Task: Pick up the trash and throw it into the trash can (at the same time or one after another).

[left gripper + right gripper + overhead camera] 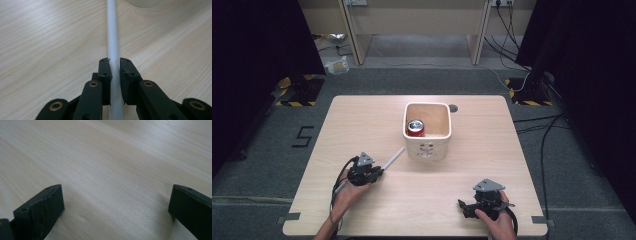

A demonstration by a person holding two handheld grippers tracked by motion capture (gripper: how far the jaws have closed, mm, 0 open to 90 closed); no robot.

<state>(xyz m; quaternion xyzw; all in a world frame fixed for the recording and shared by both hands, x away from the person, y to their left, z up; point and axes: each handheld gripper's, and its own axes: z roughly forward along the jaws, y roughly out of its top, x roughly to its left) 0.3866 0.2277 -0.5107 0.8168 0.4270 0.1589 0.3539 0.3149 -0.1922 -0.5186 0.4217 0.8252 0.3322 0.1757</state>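
Left gripper (114, 61): black jaws pinching a thin white rod (112, 37); smooth, round, matte, plastic by the look. Rod runs straight out ahead between the ridged jaw pads, low over the wood. Brass-coloured rivets on the black linkage arms behind the pads.

From the high view, left gripper (381, 172) sits at the near-left of the counter (362, 120), grey three-cornered plate on top, cable looping back along the hand (348, 192). Rod (393, 157) angles up and right from the jaws, its far tip just beside the near-left corner of the bin (428, 149); touching or not, cannot tell.

Right gripper (116, 200): jaws spread wide, bare wood between them. Inner pad faces look rough and notched. In the high view it rests at the near-right of the counter (464, 206), held by the right hand (498, 220), well apart from the bin.

Counter: pale wood, fine straight grain, rounded corners, a small dark round hole near the far edge behind the bin.

Bin: square, white, rounded corners, glossy walls, tan inside; small perforations on the near face. A red can (416, 127) with a silver top stands upright in its left half.

Around it: grey carpet floor (272, 165), black cables, yellow-and-black striped tape at two stand bases.
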